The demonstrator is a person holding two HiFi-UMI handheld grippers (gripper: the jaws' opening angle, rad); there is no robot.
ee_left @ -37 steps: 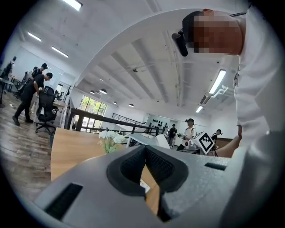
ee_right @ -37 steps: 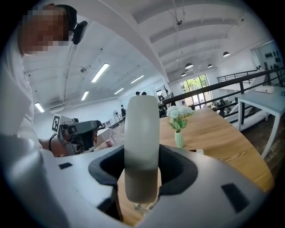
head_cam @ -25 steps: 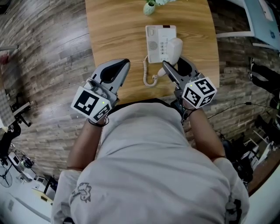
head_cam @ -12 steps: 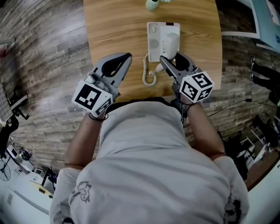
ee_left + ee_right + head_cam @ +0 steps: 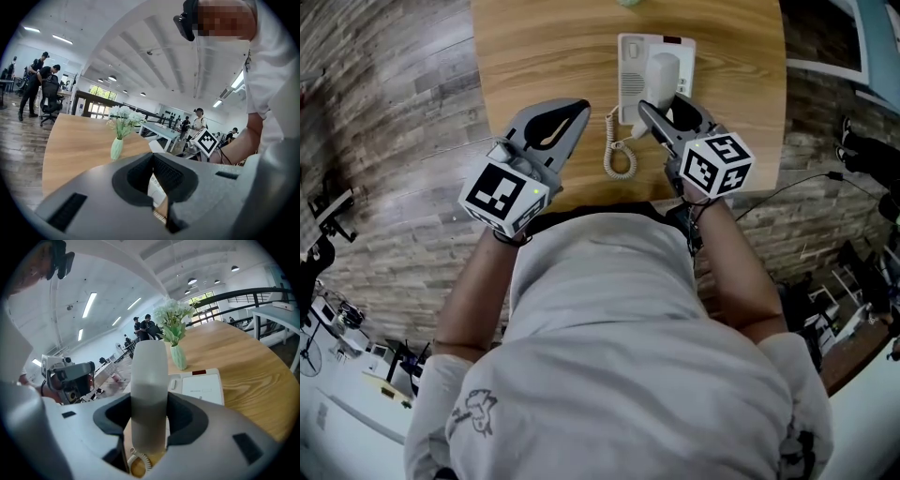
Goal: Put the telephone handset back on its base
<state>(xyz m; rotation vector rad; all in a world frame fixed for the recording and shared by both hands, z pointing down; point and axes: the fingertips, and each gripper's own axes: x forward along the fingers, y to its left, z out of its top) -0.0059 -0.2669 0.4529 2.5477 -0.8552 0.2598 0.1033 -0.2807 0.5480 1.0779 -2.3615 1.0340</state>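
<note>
A white telephone base [image 5: 630,70] sits on the wooden table [image 5: 534,56]. The white handset [image 5: 663,77] lies lengthwise over the base, and my right gripper [image 5: 666,103] is shut on its near end. In the right gripper view the handset [image 5: 149,376] stands between the pads, with the base [image 5: 202,387] behind it. Whether the handset rests on the base I cannot tell. The coiled cord [image 5: 619,155] hangs to the base's near left. My left gripper [image 5: 577,111] hovers left of the cord, shut and empty; its jaws [image 5: 152,176] meet at the tips.
A pale green vase of white flowers [image 5: 178,356] stands behind the phone, also visible in the left gripper view [image 5: 116,147]. The table's near edge [image 5: 600,208] is against the person's body. Wooden floor lies to the left, cables and gear to the right.
My right gripper has carried the handset forward from the base's right side, where it was tilted, until it lies straight over the base. The left gripper has barely moved.
</note>
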